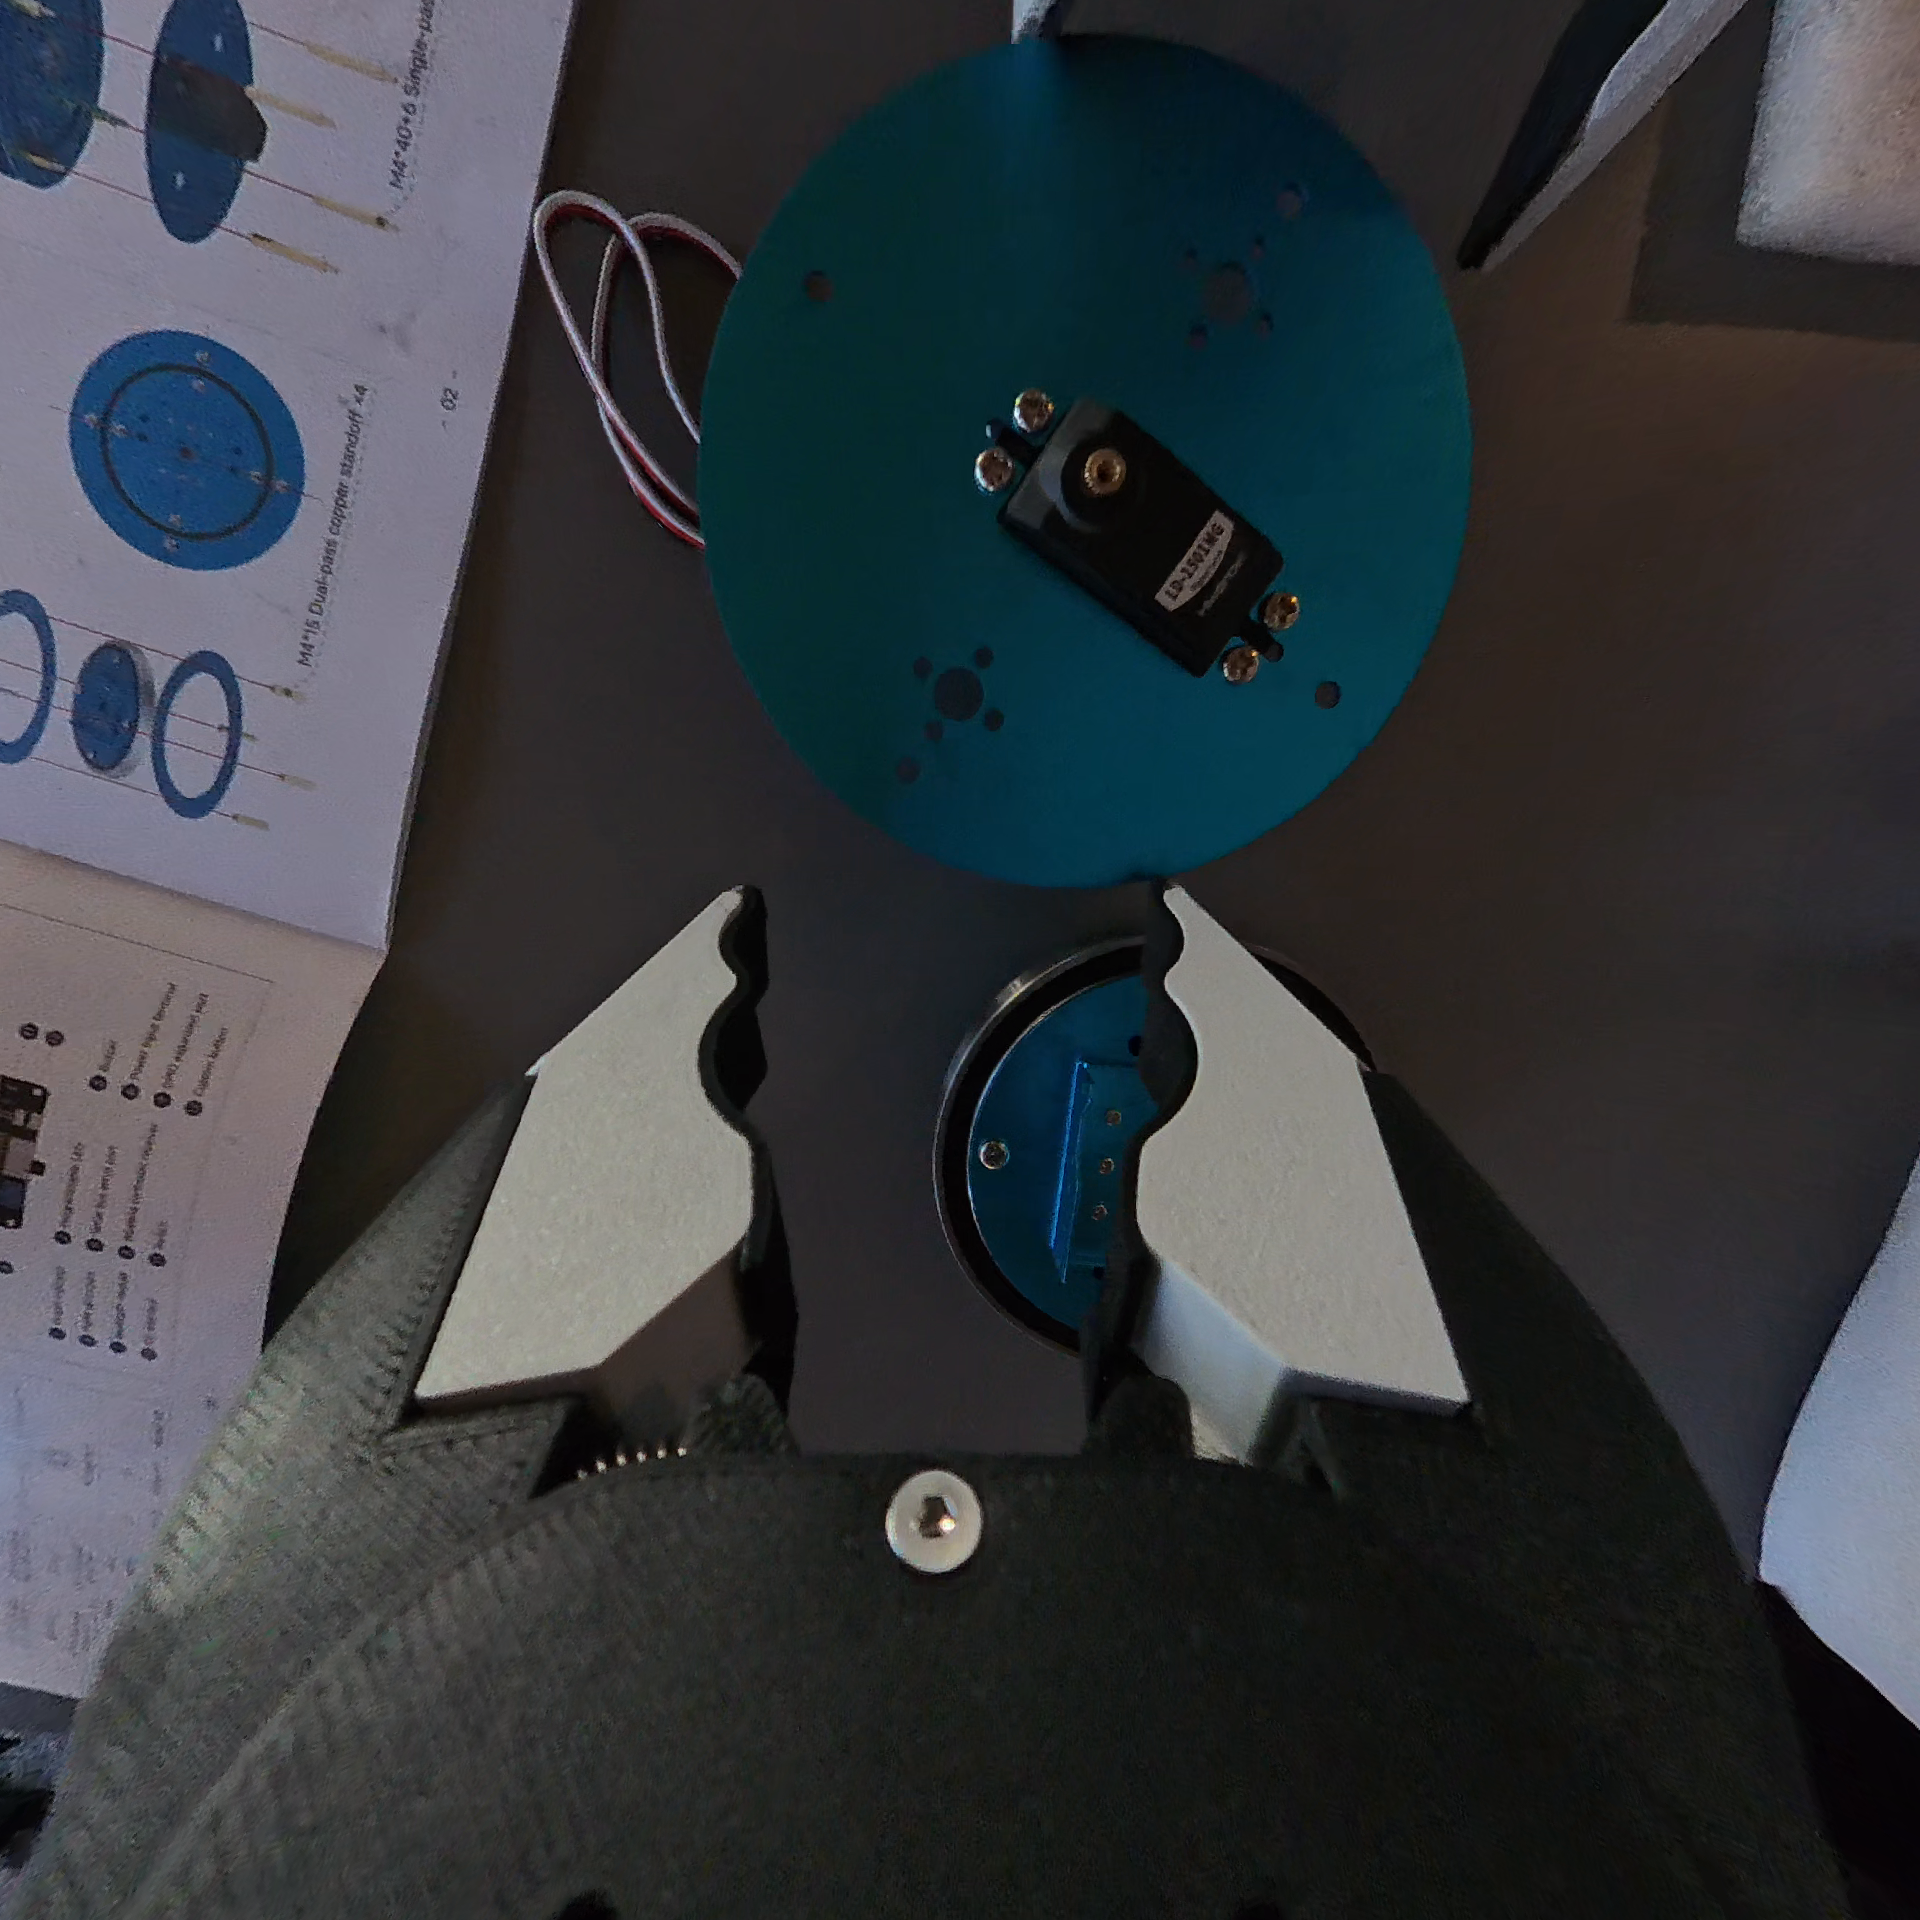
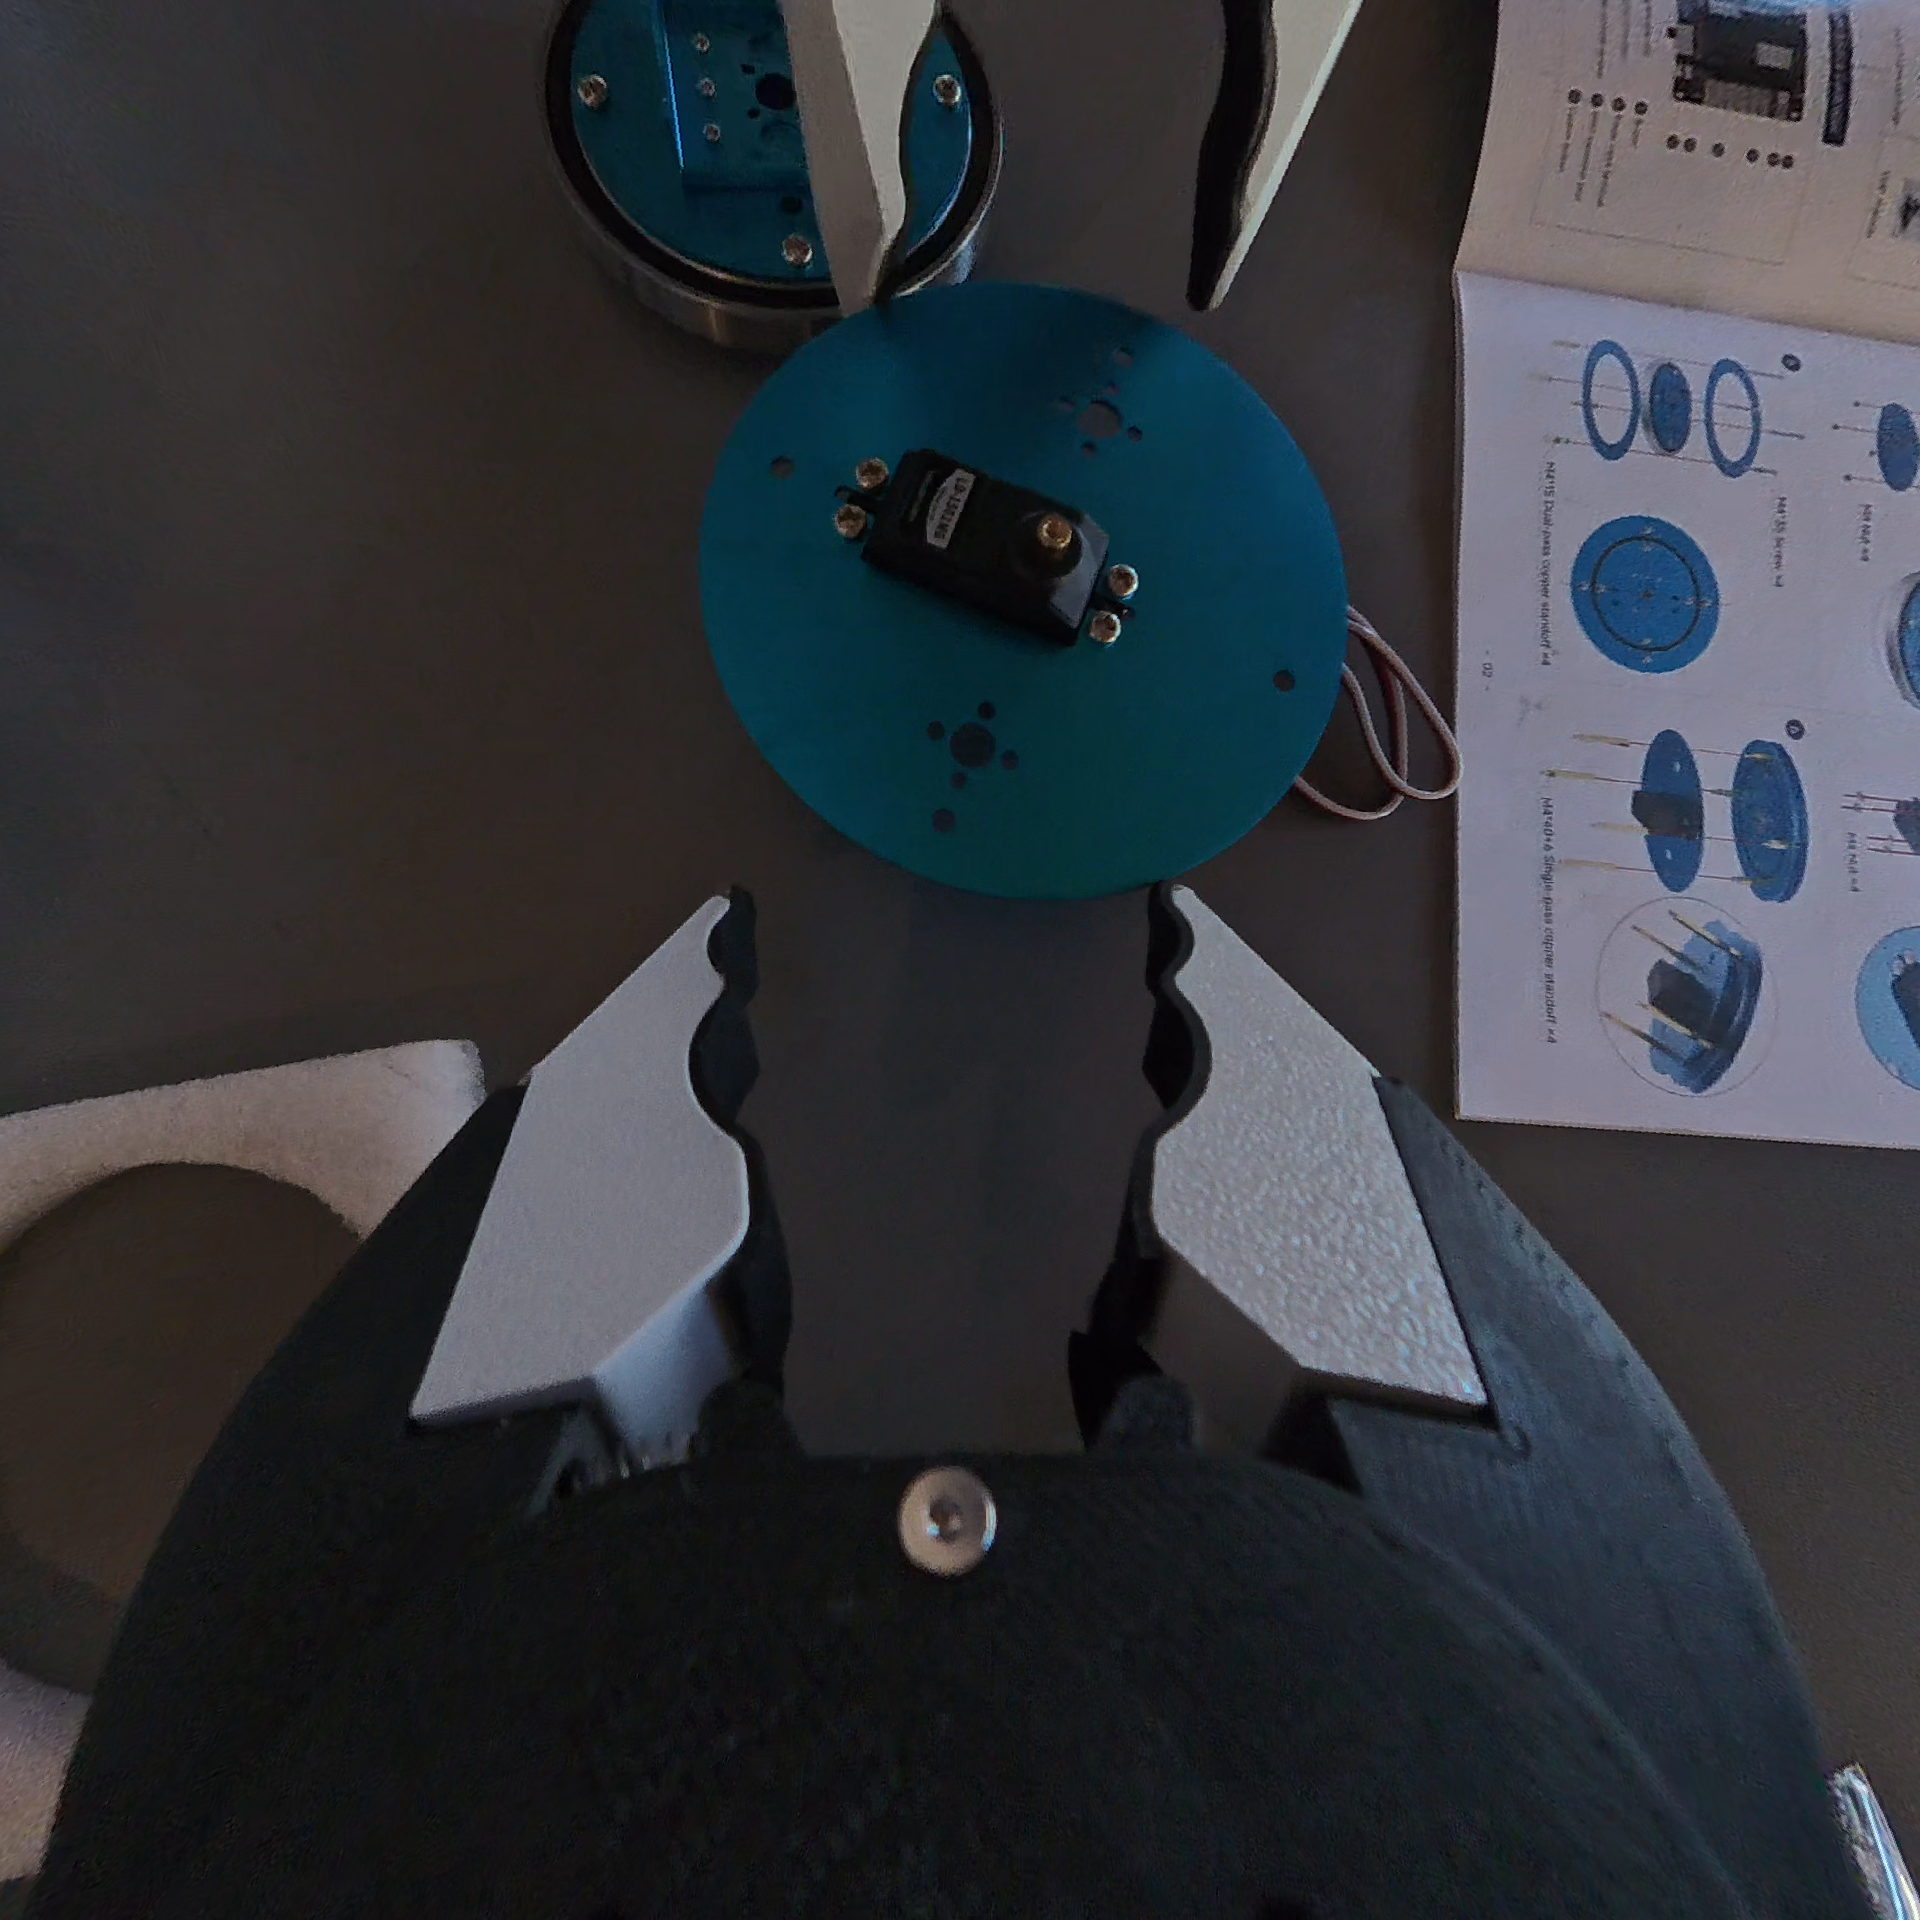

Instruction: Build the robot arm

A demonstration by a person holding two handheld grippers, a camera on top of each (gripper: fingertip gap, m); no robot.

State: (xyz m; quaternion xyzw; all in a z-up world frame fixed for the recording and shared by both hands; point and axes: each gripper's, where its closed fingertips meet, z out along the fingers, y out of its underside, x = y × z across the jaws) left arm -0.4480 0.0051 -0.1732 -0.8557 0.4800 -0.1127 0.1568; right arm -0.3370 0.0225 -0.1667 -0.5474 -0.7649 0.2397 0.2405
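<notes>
A round blue metal plate (image 1: 1081, 457) lies flat on the dark table with a black servo (image 1: 1138, 535) screwed to its middle; it also shows in the right wrist view (image 2: 1023, 592). A red and white wire loop (image 1: 623, 343) runs out from under it. My left gripper (image 1: 956, 899) is open and empty, just short of the plate's near edge. Its right finger hangs over a round bearing with a blue insert (image 1: 1049, 1153). My right gripper (image 2: 951, 899) is open and empty, facing the plate from the opposite side. The left gripper also shows at the top of the right wrist view (image 2: 1039, 296).
An open instruction booklet (image 1: 239, 416) lies left of the plate, on the right in the right wrist view (image 2: 1683, 675). White foam pieces sit at the table's edges (image 1: 1839, 125) (image 2: 239, 1101). The bearing also shows at the top left of the right wrist view (image 2: 717, 156). About 12 cm separates my left fingertips from my right.
</notes>
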